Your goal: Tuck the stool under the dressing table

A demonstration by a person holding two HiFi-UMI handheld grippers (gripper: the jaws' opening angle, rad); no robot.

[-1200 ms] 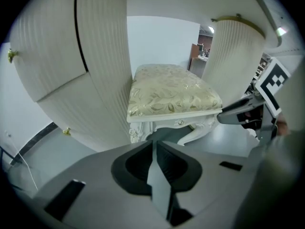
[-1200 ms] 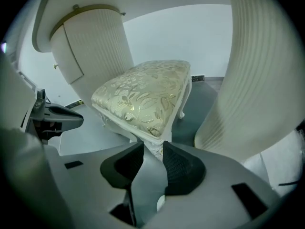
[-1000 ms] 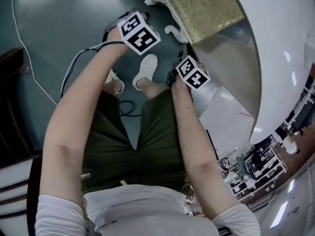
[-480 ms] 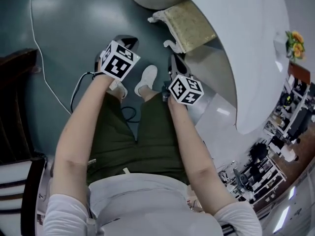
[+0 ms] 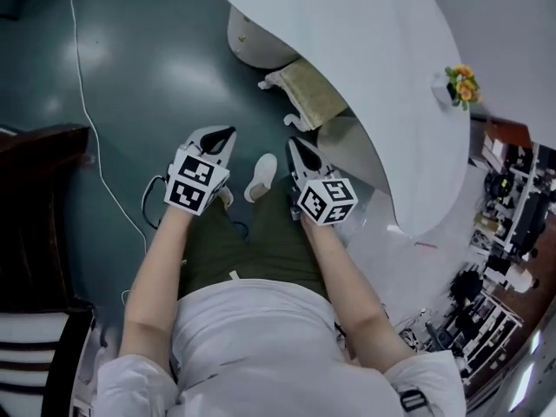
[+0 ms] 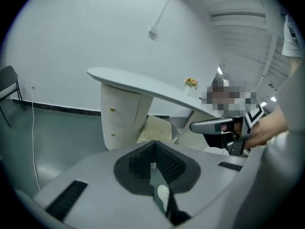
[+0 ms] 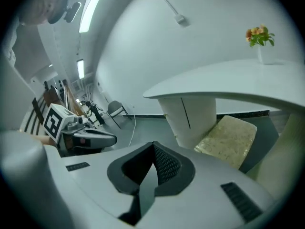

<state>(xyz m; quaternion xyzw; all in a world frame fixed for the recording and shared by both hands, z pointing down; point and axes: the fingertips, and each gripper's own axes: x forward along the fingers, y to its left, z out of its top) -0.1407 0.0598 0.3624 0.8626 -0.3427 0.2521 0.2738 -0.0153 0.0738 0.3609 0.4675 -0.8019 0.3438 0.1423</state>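
Stool point(image 5: 295, 102) tucked under the dressing table point(image 5: 373, 68), both grippers clenched on nothing.
The stool's gold cushion point(image 5: 313, 90) runs lengthwise back beneath the table, its scrolled white legs point(image 5: 271, 82) on the end nearest the person's white shoe point(image 5: 261, 177). Left gripper point(image 5: 222, 134) and right gripper point(image 5: 294, 146) hang clear of it, jaws together. Only the head view shows those legs; only the left gripper view shows the table's drawer knobs point(image 6: 112, 109).

The bench top point(image 5: 365, 59) hides most of the stool point(image 5: 311, 101); the dark chair point(image 5: 39, 215) is cut off at the left edge.
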